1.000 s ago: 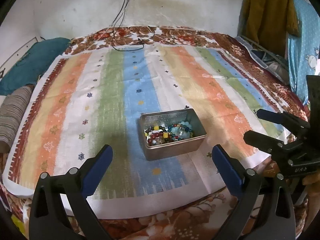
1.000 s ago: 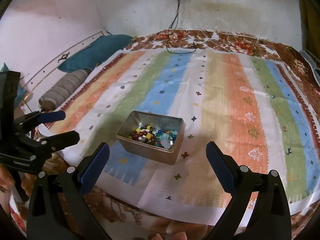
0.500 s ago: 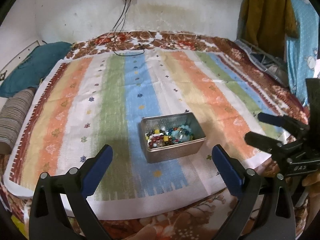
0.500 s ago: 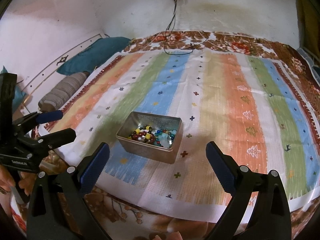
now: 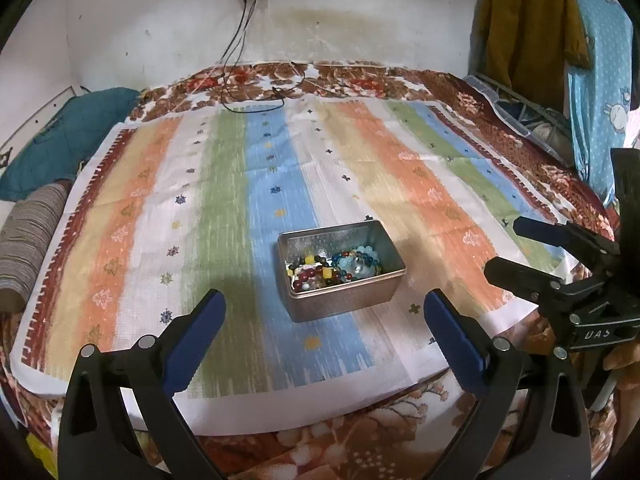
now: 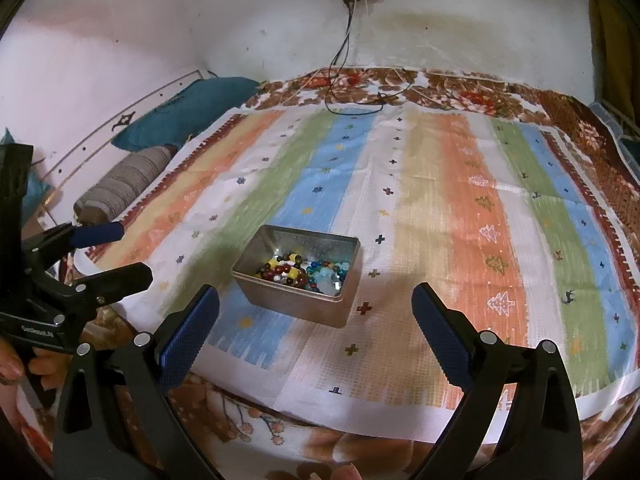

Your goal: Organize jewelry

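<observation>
Currently the metal tin (image 5: 342, 276) of beaded jewelry (image 5: 334, 265) sits on the striped cloth (image 5: 400, 184) at 12 o'clock of both released, empty claws, left claw (image 5: 324, 340) and right claw (image 6: 316, 330); the strands look light, slippery and tangle-prone, best pinched on a raised loop.

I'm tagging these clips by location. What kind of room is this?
Most likely a bedroom in a home. The metal tin of beads sits on a striped cloth spread over a floral-covered bed, with a teal pillow by the wall and clothes hanging nearby.
</observation>
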`<state>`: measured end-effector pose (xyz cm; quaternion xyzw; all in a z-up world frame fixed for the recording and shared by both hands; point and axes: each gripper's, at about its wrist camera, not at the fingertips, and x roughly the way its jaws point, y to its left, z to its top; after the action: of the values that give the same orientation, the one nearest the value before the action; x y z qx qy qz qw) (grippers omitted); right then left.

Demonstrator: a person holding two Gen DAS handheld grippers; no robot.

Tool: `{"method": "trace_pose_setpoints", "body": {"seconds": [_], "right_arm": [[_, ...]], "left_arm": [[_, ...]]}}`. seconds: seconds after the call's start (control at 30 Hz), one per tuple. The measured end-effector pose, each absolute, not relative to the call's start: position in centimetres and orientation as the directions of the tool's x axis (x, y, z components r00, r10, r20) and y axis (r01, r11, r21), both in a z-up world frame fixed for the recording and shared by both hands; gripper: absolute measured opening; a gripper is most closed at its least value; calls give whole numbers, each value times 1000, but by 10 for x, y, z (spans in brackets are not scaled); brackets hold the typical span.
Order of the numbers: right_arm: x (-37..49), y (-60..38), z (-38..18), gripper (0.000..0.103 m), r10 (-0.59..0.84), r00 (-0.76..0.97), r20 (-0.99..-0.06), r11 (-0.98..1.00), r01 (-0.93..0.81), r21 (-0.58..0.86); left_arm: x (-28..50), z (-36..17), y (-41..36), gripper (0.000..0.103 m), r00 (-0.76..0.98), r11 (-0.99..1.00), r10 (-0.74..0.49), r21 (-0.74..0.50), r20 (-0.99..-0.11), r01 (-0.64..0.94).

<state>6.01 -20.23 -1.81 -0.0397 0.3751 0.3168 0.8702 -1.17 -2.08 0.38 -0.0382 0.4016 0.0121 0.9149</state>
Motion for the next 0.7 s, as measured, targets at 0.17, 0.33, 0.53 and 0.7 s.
{"method": "trace_pose_setpoints", "body": {"seconds": [0.17, 0.33, 0.53, 0.7], "right_arm": [[60, -202, -20, 98, 523, 515, -679, 797, -577, 177], [59, -201, -20, 98, 520, 514, -682, 796, -581, 169], [59, -200, -20, 98, 518, 513, -685, 792, -590, 157], [58, -200, -20, 98, 522, 511, -684, 788, -596, 156]], "left_arm": [[-13, 5, -23, 97, 683, 997, -14, -63, -730, -47], [-14, 4, -19, 97, 684, 995, -25, -85, -729, -54], [-15, 7, -19, 97, 697, 994, -46, -101, -715, -38], [-15, 6, -19, 97, 696, 994, -41, -99, -717, -43]]}}
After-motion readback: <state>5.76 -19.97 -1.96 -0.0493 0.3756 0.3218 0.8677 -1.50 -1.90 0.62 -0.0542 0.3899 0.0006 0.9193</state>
